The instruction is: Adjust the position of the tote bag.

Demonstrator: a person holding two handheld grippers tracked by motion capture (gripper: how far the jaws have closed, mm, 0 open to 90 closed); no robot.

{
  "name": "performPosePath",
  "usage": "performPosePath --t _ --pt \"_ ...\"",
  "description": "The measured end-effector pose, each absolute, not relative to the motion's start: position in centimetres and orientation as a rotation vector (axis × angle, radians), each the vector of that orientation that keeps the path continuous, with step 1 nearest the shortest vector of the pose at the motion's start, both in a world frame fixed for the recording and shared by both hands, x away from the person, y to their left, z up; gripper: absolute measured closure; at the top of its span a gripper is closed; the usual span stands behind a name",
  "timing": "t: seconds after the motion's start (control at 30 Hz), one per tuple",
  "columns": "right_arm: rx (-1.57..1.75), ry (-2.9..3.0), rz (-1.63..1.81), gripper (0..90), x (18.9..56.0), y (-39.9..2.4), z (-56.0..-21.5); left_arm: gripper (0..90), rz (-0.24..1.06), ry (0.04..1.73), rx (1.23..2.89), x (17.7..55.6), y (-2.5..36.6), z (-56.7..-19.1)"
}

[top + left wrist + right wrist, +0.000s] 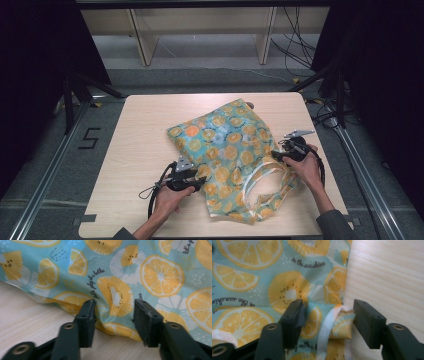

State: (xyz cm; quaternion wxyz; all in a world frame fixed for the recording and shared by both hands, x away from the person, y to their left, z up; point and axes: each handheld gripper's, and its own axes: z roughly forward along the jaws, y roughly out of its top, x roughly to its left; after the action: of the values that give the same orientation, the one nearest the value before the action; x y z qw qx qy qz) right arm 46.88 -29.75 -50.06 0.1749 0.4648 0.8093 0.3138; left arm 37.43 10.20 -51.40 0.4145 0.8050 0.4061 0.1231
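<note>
Nearest the person, at about seven o'clock on the table (130, 150), the left gripper (200, 181) lies low at the near-left edge of the fruit-print bag (225, 145); in the left gripper view its jaws stand about half apart with a fold of the printed cloth (113, 298) bunched between them, and the left pad looks to touch the fabric while the right pad stands just clear, so the pinch does not look complete. At about four o'clock the right gripper (280, 152) sits at the bag's right edge, beside the looped handle (265, 180). In the right gripper view its jaws straddle the white-trimmed hem (329, 322): the cloth crumples against both pads, so it appears to be grasped, though loosely. Each claw taking an opposite edge suggests the person means to lift or spread the bag, which is why both come in flat to the wood. The bag itself lies crumpled across the middle of the table, running out towards one o'clock. Beyond the far edge stand pale shelf legs (142, 42) and loose cables (295, 40) on the floor.
</note>
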Motion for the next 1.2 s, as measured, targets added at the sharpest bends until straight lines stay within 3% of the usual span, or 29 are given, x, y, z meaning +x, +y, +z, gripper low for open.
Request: performPosePath --t 0.03,0.2,0.4,0.6,1.2 --pt "1.317 2.293 0.889 45.8 46.9 -29.7 -50.1 59.0 0.309 1.021 2.023 37.4 10.2 -51.4" --pt "1.337 2.306 0.880 64.2 46.4 -29.6 -49.9 78.8 0.330 0.953 2.067 37.8 10.2 -51.6" --pt "1.267 2.340 0.901 76.3 45.9 -29.1 -50.1 86.7 0.329 0.912 2.106 38.4 10.2 -51.7" --pt "1.238 2.379 0.895 80.6 44.9 -28.2 -49.9 88.6 0.348 0.914 2.115 39.2 11.0 -51.5" --pt "1.125 2.508 0.878 81.8 40.4 -25.7 -49.6 89.1 0.438 1.006 2.066 42.0 14.5 -50.9"
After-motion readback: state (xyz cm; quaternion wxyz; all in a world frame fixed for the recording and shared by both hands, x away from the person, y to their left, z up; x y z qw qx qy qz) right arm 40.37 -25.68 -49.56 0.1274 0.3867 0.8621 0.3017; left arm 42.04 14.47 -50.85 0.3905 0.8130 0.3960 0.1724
